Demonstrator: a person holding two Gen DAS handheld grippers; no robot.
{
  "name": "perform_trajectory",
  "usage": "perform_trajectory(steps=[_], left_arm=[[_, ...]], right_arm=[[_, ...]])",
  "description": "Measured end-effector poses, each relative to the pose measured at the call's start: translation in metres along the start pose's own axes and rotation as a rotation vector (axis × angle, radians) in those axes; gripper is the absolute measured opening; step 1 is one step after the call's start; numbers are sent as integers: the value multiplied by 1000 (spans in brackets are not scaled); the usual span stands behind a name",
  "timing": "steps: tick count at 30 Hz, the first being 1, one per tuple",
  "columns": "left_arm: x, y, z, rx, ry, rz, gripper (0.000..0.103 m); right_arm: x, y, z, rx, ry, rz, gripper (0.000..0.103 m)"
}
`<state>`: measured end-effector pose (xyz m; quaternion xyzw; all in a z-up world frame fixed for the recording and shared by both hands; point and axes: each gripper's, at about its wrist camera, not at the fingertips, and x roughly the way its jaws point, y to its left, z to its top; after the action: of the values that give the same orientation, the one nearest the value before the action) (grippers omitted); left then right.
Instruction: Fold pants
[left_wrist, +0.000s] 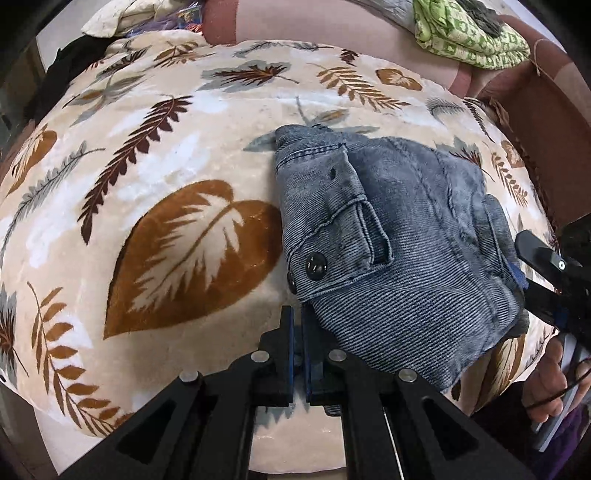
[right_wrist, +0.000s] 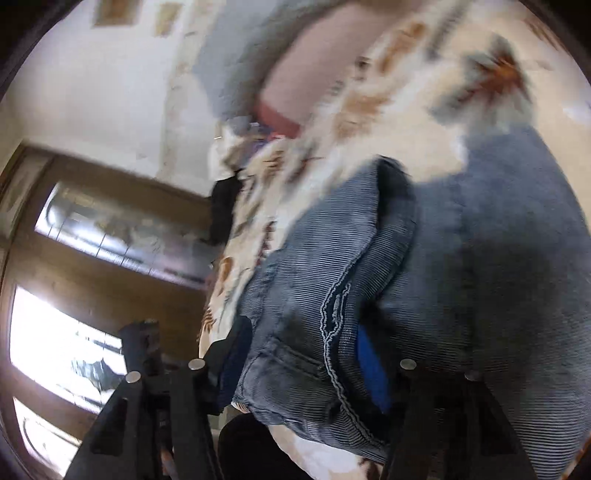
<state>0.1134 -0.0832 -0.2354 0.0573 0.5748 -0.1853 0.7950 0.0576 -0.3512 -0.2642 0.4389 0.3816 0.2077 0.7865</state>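
Blue denim pants (left_wrist: 402, 236) lie folded into a compact bundle on a cream blanket with a brown leaf print (left_wrist: 166, 229). My left gripper (left_wrist: 297, 332) points down at the bundle's near left corner. It is shut, its blue pads together, and the denim edge rests against its right finger. My right gripper (left_wrist: 532, 280) reaches in at the bundle's right edge. In the blurred right wrist view its jaws stand wide, and a thick fold of the pants (right_wrist: 461, 258) lies between the fingers (right_wrist: 369, 365) of the right gripper (right_wrist: 303, 332).
A green patterned cloth (left_wrist: 469, 37) lies at the far right on a pink and maroon sheet (left_wrist: 332, 22). Dark clothing (left_wrist: 66, 70) sits at the far left. A hand (left_wrist: 546, 384) holds the right gripper. A wooden door with glass panes (right_wrist: 92, 258) stands beyond the bed.
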Motion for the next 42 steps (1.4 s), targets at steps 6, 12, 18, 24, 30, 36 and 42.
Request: perform_trajectory(steps=[6, 12, 18, 24, 30, 36, 42], left_arm=[[5, -7, -1, 26, 5, 31, 2], [-5, -11, 1, 30, -18, 42, 2], [-27, -39, 6, 92, -70, -2, 3], [-34, -79, 10, 180, -106, -16, 3], [-25, -94, 13, 183, -90, -23, 3], [-14, -117, -7, 269, -49, -35, 18], [14, -130, -20, 348, -35, 31, 18]], right_arm=[[13, -18, 0, 83, 14, -112, 57], [-4, 17, -5, -114, -73, -150, 13], [-70, 21, -8, -141, -254, -65, 13], [-106, -26, -11, -3, -252, -283, 13], [-114, -55, -9, 137, -206, -363, 45], [-132, -17, -5, -29, -416, -295, 47], [-73, 11, 10, -169, -287, -412, 41]])
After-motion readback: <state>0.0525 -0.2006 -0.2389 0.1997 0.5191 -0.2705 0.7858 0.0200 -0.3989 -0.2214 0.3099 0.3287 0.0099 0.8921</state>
